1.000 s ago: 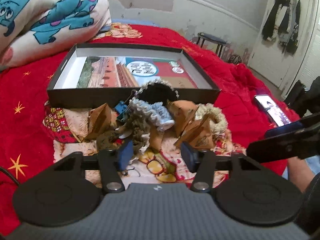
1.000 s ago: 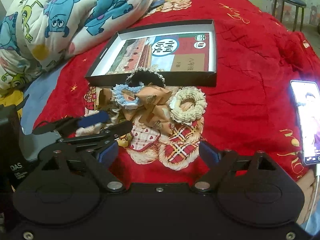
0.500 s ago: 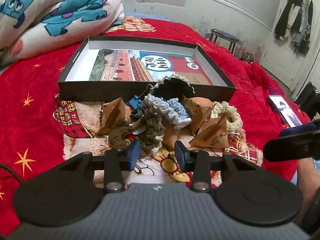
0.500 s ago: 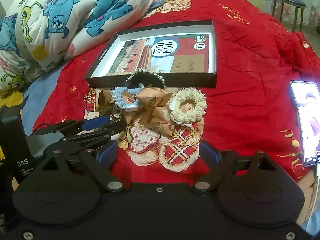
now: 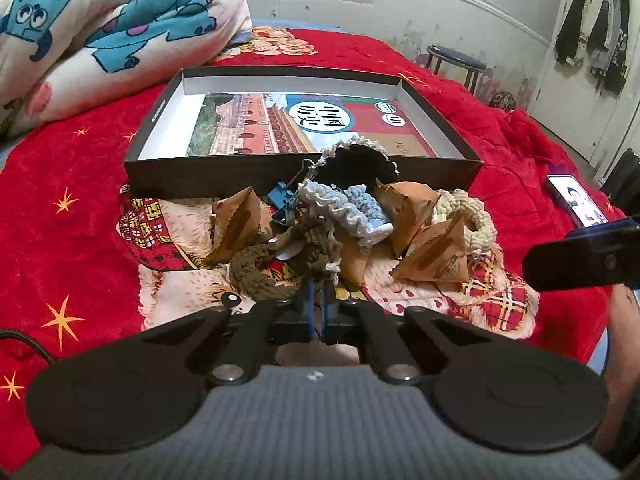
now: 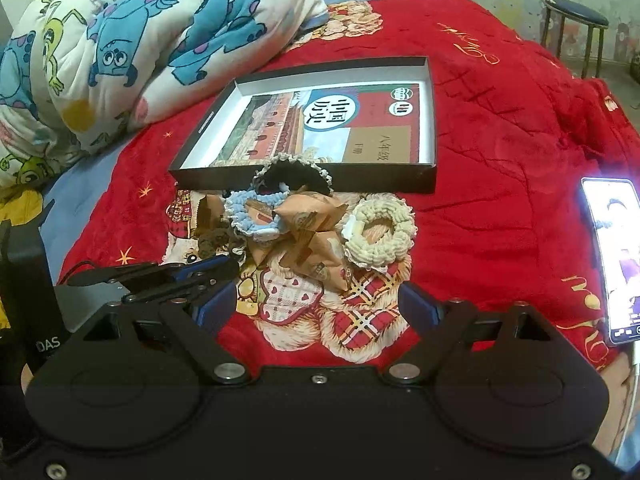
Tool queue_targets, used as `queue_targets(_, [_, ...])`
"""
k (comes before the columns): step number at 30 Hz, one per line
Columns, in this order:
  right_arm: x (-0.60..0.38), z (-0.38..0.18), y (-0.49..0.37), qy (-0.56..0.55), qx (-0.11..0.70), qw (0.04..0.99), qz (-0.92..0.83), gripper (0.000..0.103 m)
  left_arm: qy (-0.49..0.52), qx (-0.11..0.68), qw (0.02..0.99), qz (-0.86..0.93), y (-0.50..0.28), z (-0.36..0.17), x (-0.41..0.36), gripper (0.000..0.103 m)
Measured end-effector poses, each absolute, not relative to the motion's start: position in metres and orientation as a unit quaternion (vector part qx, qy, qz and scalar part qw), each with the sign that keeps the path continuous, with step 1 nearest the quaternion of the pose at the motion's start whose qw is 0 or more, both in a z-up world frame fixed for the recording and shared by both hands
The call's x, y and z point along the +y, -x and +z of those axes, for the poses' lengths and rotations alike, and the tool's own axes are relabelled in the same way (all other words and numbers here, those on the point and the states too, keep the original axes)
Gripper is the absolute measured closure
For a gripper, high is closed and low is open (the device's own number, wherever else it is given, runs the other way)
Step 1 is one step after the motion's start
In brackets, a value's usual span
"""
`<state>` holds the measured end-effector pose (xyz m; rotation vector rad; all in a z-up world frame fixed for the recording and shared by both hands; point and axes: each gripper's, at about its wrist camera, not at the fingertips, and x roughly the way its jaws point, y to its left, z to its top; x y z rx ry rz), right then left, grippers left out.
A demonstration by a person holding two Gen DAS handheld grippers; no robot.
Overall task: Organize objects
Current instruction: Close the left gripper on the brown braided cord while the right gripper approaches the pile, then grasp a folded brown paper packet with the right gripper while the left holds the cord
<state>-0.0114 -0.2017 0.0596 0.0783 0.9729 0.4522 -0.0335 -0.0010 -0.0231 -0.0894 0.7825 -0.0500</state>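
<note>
A pile of scrunchies and brown paper packets lies on the red bed in front of an open black box [image 5: 304, 178] with a book inside. My left gripper [image 5: 318, 300] is shut on the near edge of the brown scrunchie [image 5: 316, 248]. Beside it lie a blue scrunchie [image 5: 344, 208], a black one [image 5: 356, 164], a cream one [image 5: 468, 216], brown packets [image 5: 436, 256] and a blue binder clip [image 5: 282, 200]. My right gripper [image 6: 316, 304] is open and empty, short of the pile [image 6: 312, 224]; the left gripper [image 6: 200, 272] shows at its left.
A rolled cartoon duvet [image 6: 132, 48] lies at the back left. A lit phone [image 6: 616, 256] rests on the bed at the right. A stool [image 6: 576, 28] stands beyond the bed. A door hung with clothes [image 5: 596, 28] is far right.
My left gripper has moved forward to the pile and closed from open onto the brown scrunchie. My right gripper has stayed open and nearly still.
</note>
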Motion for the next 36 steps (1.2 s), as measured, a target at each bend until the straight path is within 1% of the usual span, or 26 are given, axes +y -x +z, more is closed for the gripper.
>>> queue_targets(7, [-0.197, 0.051, 0.005, -0.03, 0.464, 0.863, 0.198, 0.016, 0.041, 0.382, 0.923, -0.026, 0.034, -0.023, -0.001, 0.098])
queue_targets(9, [-0.194, 0.048, 0.003, -0.031, 0.465, 0.862, 0.199, 0.016, 0.035, 0.379, 0.925, -0.018, 0.034, -0.023, -0.002, 0.094])
queue_targets(10, [-0.192, 0.046, 0.002, -0.031, 0.466, 0.861, 0.201, 0.017, 0.029, 0.375, 0.927, -0.014, 0.034, -0.023, -0.002, 0.088])
queue_targets(12, [-0.188, 0.043, 0.0, -0.033, 0.467, 0.86, 0.203, 0.018, 0.019, 0.371, 0.928, -0.019, 0.035, -0.021, -0.004, 0.082])
queue_targets(13, [-0.186, 0.041, -0.002, -0.035, 0.468, 0.86, 0.202, 0.019, 0.019, 0.371, 0.928, -0.023, 0.034, -0.021, -0.004, 0.071])
queue_targets(14, [-0.185, 0.04, -0.003, -0.039, 0.47, 0.859, 0.201, 0.02, 0.018, 0.372, 0.928, -0.024, 0.034, -0.022, -0.005, 0.068])
queue_targets(16, [-0.184, 0.037, -0.005, -0.048, 0.473, 0.858, 0.197, 0.02, 0.014, 0.37, 0.929, -0.024, 0.033, -0.023, -0.006, 0.068])
queue_targets(18, [-0.183, 0.033, -0.008, -0.056, 0.475, 0.858, 0.19, 0.02, 0.012, 0.366, 0.93, -0.026, 0.033, -0.023, -0.006, 0.064])
queue_targets(19, [-0.182, 0.032, -0.01, -0.059, 0.475, 0.858, 0.187, 0.02, 0.008, 0.363, 0.932, -0.027, 0.032, -0.023, -0.008, 0.058])
queue_targets(20, [-0.182, 0.03, -0.012, -0.063, 0.476, 0.857, 0.185, 0.02, 0.003, 0.359, 0.933, -0.023, 0.031, -0.023, -0.009, 0.056])
queue_targets(24, [-0.178, 0.023, -0.016, -0.076, 0.479, 0.855, 0.184, 0.02, 0.004, 0.367, 0.93, -0.019, 0.021, -0.026, -0.007, 0.056])
queue_targets(25, [-0.177, 0.021, -0.017, -0.076, 0.482, 0.853, 0.183, 0.02, 0.005, 0.369, 0.929, -0.019, 0.02, -0.028, -0.006, 0.072])
queue_targets(26, [-0.175, 0.02, -0.018, -0.075, 0.483, 0.853, 0.183, 0.02, 0.004, 0.374, 0.927, -0.019, 0.019, -0.029, -0.006, 0.078])
queue_targets(27, [-0.174, 0.019, -0.018, -0.075, 0.482, 0.853, 0.183, 0.02, 0.003, 0.377, 0.926, -0.022, 0.019, -0.03, -0.006, 0.08])
queue_targets(28, [-0.173, 0.02, -0.019, -0.075, 0.48, 0.855, 0.182, 0.02, 0.0, 0.376, 0.926, -0.022, 0.019, -0.031, -0.006, 0.083])
queue_targets(29, [-0.172, 0.02, -0.02, -0.075, 0.479, 0.856, 0.181, 0.02, -0.001, 0.375, 0.927, -0.022, 0.02, -0.03, -0.006, 0.084])
queue_targets(34, [-0.166, 0.013, -0.025, -0.082, 0.486, 0.854, 0.167, 0.021, 0.021, 0.376, 0.926, -0.006, 0.02, -0.03, 0.001, 0.084])
queue_targets(36, [-0.163, 0.009, -0.026, -0.08, 0.492, 0.852, 0.161, 0.024, 0.026, 0.374, 0.927, -0.005, 0.021, -0.03, 0.004, 0.084])
